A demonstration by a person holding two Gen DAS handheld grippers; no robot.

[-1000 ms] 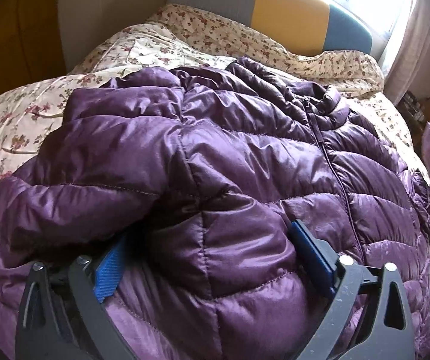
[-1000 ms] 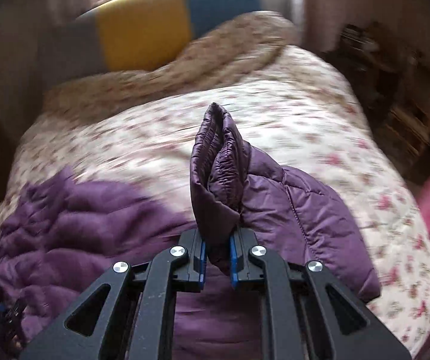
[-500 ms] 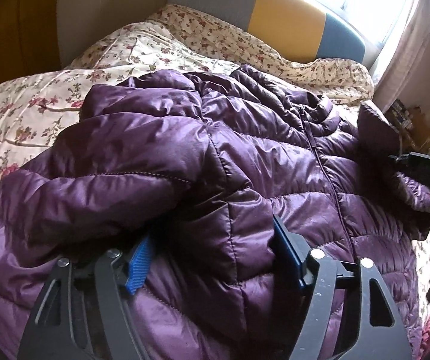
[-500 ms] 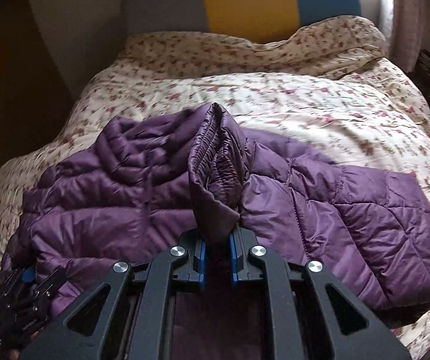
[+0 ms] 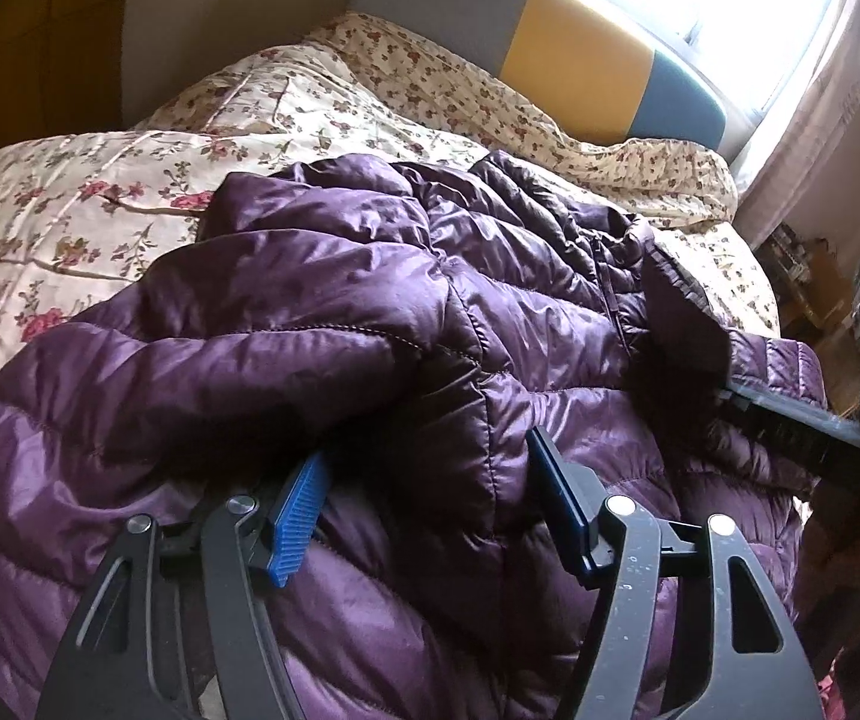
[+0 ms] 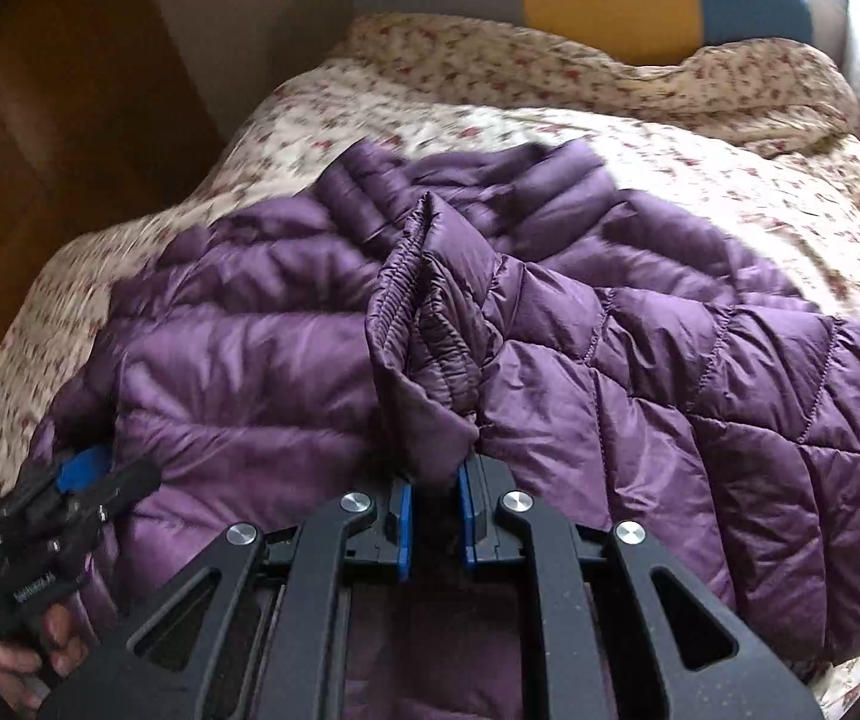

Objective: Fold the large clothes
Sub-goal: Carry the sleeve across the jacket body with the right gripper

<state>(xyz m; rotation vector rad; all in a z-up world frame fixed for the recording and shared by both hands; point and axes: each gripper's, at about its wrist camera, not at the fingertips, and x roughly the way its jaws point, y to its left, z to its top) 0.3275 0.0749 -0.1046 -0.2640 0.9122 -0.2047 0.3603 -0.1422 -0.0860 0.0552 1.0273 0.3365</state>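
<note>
We pinch the sleeve cuff [image 6: 424,324] in the right tongs [image 6: 435,507] to fold it toward 9 o'clock over the purple jacket [image 5: 370,312]; the left tongs [image 5: 430,510], just been closing, straddle a puffy fold near 6 o'clock on the bed [image 5: 70,204] to anchor it.

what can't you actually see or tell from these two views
- Left wrist view: whether the left gripper presses the purple puffer jacket; puffed fabric bulges between the pads.
- Right wrist view: the cuff base, hidden inside the right gripper.
- Both views: the jacket's near hem, cut off below.
</note>
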